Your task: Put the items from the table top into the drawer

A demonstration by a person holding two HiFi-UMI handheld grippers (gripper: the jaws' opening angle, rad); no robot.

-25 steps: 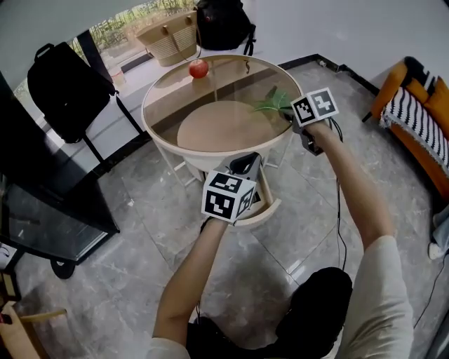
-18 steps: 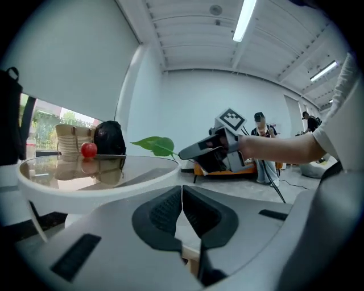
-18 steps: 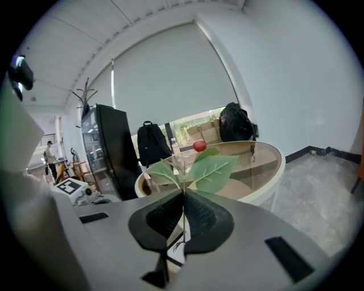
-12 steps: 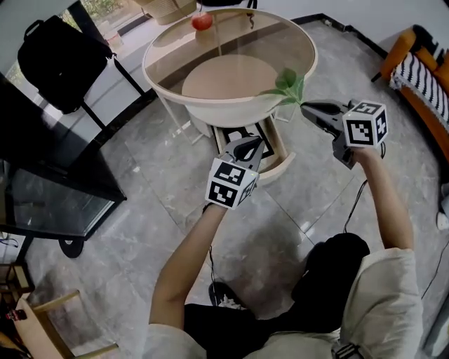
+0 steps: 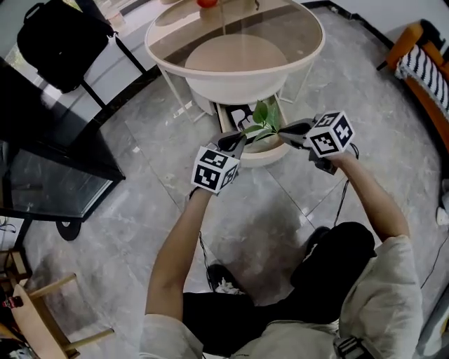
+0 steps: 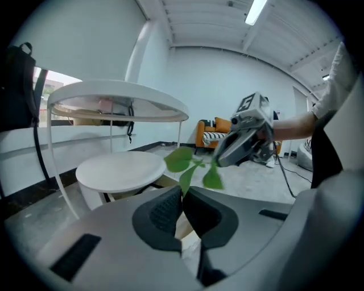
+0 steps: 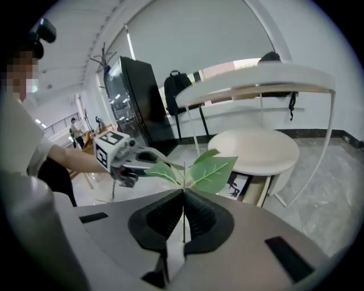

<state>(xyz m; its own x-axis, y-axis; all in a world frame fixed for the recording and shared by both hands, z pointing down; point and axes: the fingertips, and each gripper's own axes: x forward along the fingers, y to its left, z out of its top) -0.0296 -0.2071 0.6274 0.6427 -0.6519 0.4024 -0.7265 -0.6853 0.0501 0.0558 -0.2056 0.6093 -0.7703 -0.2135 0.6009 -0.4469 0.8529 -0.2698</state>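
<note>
grey marble tiles cover the floor [image 5: 140, 203], and a person in a pale top and dark trousers stands on it with both arms stretched forward. at the left stands a black cabinet [image 5: 49, 161], with a black backpack [image 5: 56, 38] beyond it; an orange sofa [image 5: 415, 49] shows at the right edge. ahead is a round cream table [image 5: 313, 56] with a glass top and a round lower shelf [image 5: 238, 56] beneath it. under that shelf a drawer [image 5: 222, 120] is pulled out toward the person, and a black and white printed sheet [image 5: 242, 113] lies inside it. a red apple [image 5: 208, 3] sits on the glass top, cut off by the upper edge of the head view.

both tools are held low in front of the drawer, their tips near each other. the right gripper [image 5: 282, 130] has its jaws pressed onto the thin stem of a green leaf sprig [image 5: 263, 116], which runs down through the slit between its pads; the leaves fan out above the open drawer. the left gripper [image 5: 238, 140] has its jaws pressed together with nothing between them. one leaf hangs just in front of its tips; whether it touches them i cannot tell.
</note>
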